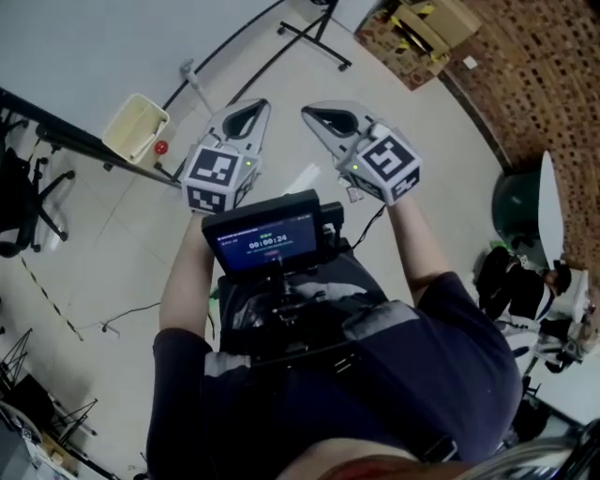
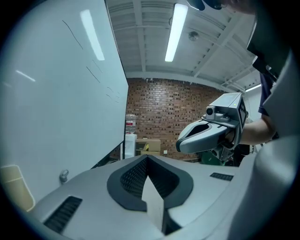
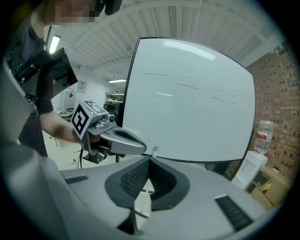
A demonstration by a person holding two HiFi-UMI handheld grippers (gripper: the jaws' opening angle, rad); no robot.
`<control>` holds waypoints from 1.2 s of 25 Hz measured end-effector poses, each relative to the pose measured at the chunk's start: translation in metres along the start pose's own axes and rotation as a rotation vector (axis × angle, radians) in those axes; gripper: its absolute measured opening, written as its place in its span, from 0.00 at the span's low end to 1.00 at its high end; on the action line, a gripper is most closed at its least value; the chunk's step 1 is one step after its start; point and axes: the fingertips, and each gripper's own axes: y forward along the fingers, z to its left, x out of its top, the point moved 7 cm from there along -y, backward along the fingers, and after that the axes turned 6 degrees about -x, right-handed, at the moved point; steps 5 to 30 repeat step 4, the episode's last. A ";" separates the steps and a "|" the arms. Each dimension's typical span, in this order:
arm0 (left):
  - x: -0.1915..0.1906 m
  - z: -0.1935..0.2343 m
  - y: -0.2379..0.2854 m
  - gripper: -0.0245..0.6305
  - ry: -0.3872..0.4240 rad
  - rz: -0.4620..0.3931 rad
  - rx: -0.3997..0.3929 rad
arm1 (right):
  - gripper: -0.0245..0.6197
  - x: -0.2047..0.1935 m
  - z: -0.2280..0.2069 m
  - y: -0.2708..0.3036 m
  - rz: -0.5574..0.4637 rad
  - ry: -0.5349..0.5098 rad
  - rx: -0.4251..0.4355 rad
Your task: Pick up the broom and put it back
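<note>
At the centre of the head view, the left gripper (image 1: 255,111) and the right gripper (image 1: 314,114) are held side by side over the pale floor (image 1: 281,56). Both point toward the top of the frame, with their tips near each other but apart. Each gripper view shows its own jaws closed tip to tip with nothing between them. The broom cannot be made out in any view, so neither its place nor the way its long axis runs can be told. At upper left a cream box (image 1: 136,127) sits open-topped against the dark lower edge of the whiteboard (image 1: 84,42), with a small red piece (image 1: 161,147) just beside it. What lies in the box cannot be told. At the top right, cartons (image 1: 436,23) stand by the brick wall (image 1: 534,84), with yellow and black pieces on them. In the right gripper view a bottle (image 3: 263,135) stands upright on a white case (image 3: 248,169) at the right edge. A lit screen (image 1: 267,239) sits at the person's chest, below the grippers.
</note>
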 end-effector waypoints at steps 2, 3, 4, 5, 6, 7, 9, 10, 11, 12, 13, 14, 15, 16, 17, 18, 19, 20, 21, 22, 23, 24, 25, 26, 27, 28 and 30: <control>0.000 -0.009 0.004 0.04 0.007 -0.014 -0.029 | 0.05 -0.003 0.001 -0.013 -0.022 0.016 -0.019; 0.000 -0.015 0.007 0.04 0.013 -0.021 -0.042 | 0.05 -0.005 0.000 -0.019 -0.031 0.026 -0.029; 0.000 -0.020 0.010 0.04 0.019 -0.028 -0.055 | 0.05 -0.006 -0.001 -0.026 -0.040 0.035 -0.040; 0.000 -0.020 0.010 0.04 0.019 -0.028 -0.055 | 0.05 -0.006 -0.001 -0.026 -0.040 0.035 -0.040; 0.000 -0.020 0.010 0.04 0.019 -0.028 -0.055 | 0.05 -0.006 -0.001 -0.026 -0.040 0.035 -0.040; 0.000 -0.020 0.010 0.04 0.019 -0.028 -0.055 | 0.05 -0.006 -0.001 -0.026 -0.040 0.035 -0.040; 0.000 -0.020 0.010 0.04 0.019 -0.028 -0.055 | 0.05 -0.006 -0.001 -0.026 -0.040 0.035 -0.040; 0.000 -0.020 0.010 0.04 0.019 -0.028 -0.055 | 0.05 -0.006 -0.001 -0.026 -0.040 0.035 -0.040; 0.000 -0.020 0.010 0.04 0.019 -0.028 -0.055 | 0.05 -0.006 -0.001 -0.026 -0.040 0.035 -0.040; 0.000 -0.020 0.010 0.04 0.019 -0.028 -0.055 | 0.05 -0.006 -0.001 -0.026 -0.040 0.035 -0.040; 0.000 -0.020 0.010 0.04 0.019 -0.028 -0.055 | 0.05 -0.006 -0.001 -0.026 -0.040 0.035 -0.040; 0.000 -0.020 0.010 0.04 0.019 -0.028 -0.055 | 0.05 -0.006 -0.001 -0.026 -0.040 0.035 -0.040; 0.000 -0.020 0.010 0.04 0.019 -0.028 -0.055 | 0.05 -0.006 -0.001 -0.026 -0.040 0.035 -0.040; 0.000 -0.020 0.010 0.04 0.019 -0.028 -0.055 | 0.05 -0.006 -0.001 -0.026 -0.040 0.035 -0.040; 0.000 -0.020 0.010 0.04 0.019 -0.028 -0.055 | 0.05 -0.006 -0.001 -0.026 -0.040 0.035 -0.040; 0.000 -0.020 0.010 0.04 0.019 -0.028 -0.055 | 0.05 -0.006 -0.001 -0.026 -0.040 0.035 -0.040; 0.000 -0.020 0.010 0.04 0.019 -0.028 -0.055 | 0.05 -0.006 -0.001 -0.026 -0.040 0.035 -0.040; 0.000 -0.020 0.010 0.04 0.019 -0.028 -0.055 | 0.05 -0.006 -0.001 -0.026 -0.040 0.035 -0.040; 0.000 -0.020 0.010 0.04 0.019 -0.028 -0.055 | 0.05 -0.006 -0.001 -0.026 -0.040 0.035 -0.040; 0.000 -0.020 0.010 0.04 0.019 -0.028 -0.055 | 0.05 -0.006 -0.001 -0.026 -0.040 0.035 -0.040; 0.000 -0.020 0.010 0.04 0.019 -0.028 -0.055 | 0.05 -0.006 -0.001 -0.026 -0.040 0.035 -0.040; 0.000 -0.020 0.010 0.04 0.019 -0.028 -0.055 | 0.05 -0.006 -0.001 -0.026 -0.040 0.035 -0.040; 0.000 -0.020 0.010 0.04 0.019 -0.028 -0.055 | 0.05 -0.006 -0.001 -0.026 -0.040 0.035 -0.040; 0.000 -0.020 0.010 0.04 0.019 -0.028 -0.055 | 0.05 -0.006 -0.001 -0.026 -0.040 0.035 -0.040; 0.000 -0.020 0.010 0.04 0.019 -0.028 -0.055 | 0.05 -0.006 -0.001 -0.026 -0.040 0.035 -0.040; 0.000 -0.020 0.010 0.04 0.019 -0.028 -0.055 | 0.05 -0.006 -0.001 -0.026 -0.040 0.035 -0.040; 0.000 -0.020 0.010 0.04 0.019 -0.028 -0.055 | 0.05 -0.006 -0.001 -0.026 -0.040 0.035 -0.040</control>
